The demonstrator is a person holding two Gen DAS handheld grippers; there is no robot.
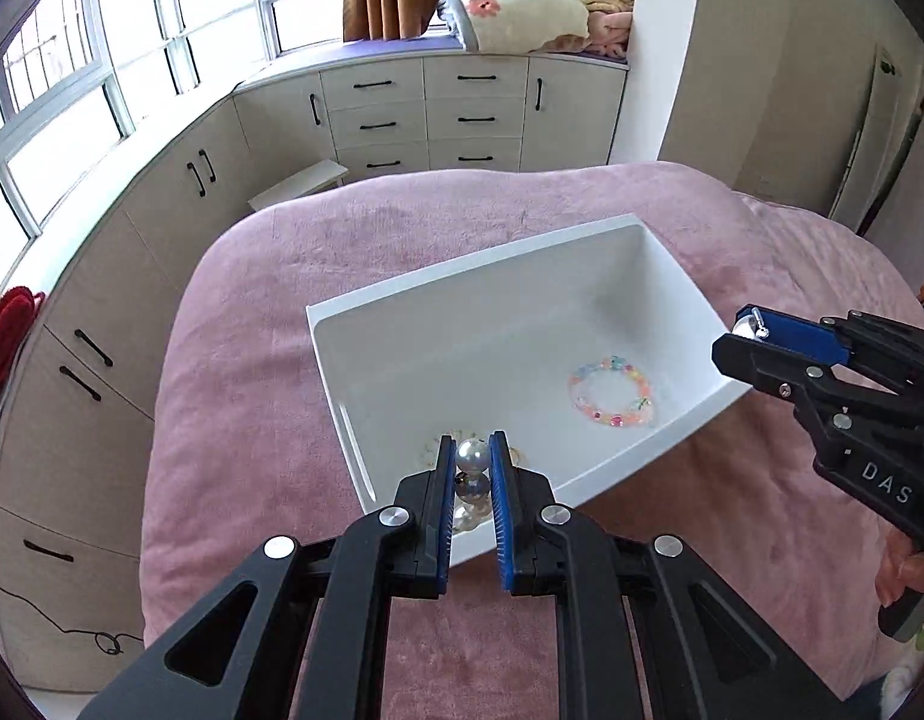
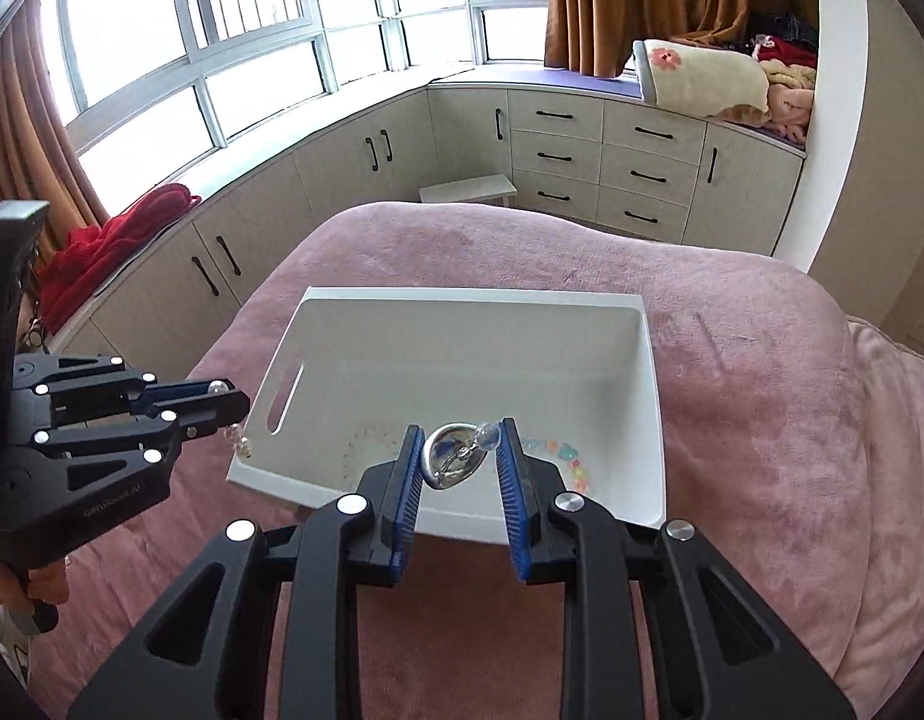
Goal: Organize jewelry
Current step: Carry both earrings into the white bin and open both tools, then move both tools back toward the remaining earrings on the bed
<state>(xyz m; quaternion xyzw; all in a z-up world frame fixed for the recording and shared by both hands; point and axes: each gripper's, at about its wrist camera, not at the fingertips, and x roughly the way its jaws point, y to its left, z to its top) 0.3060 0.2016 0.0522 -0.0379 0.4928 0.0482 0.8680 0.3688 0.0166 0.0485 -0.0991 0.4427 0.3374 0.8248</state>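
Clamped between the blue pads of the left gripper [image 1: 481, 459] is a pearl strand [image 1: 473, 483], its beads seen stacked one below another between the fingers; in the right wrist view a few of its beads are seen dangling below that gripper's [image 2: 225, 402] tips, just outside the left wall of the bin [image 2: 651, 372]. A silver pendant [image 2: 453, 459] with a clear bead on top is gripped by the right gripper [image 2: 459, 450], whose jaws are closed on it. Both grippers are held above the near part of the white bin [image 1: 402, 294], which is set on a pink blanket [image 1: 252, 360]. Beyond the left gripper's tips and to their right, a pastel bracelet [image 1: 609, 391] is seen lying flat on the bin floor. A faint beaded piece [image 2: 357, 450] is seen on the bin floor just left of the right gripper's tips; its kind cannot be told. Cabinets [image 2: 582, 144] and windows [image 2: 222, 30] are seen beyond the bed.
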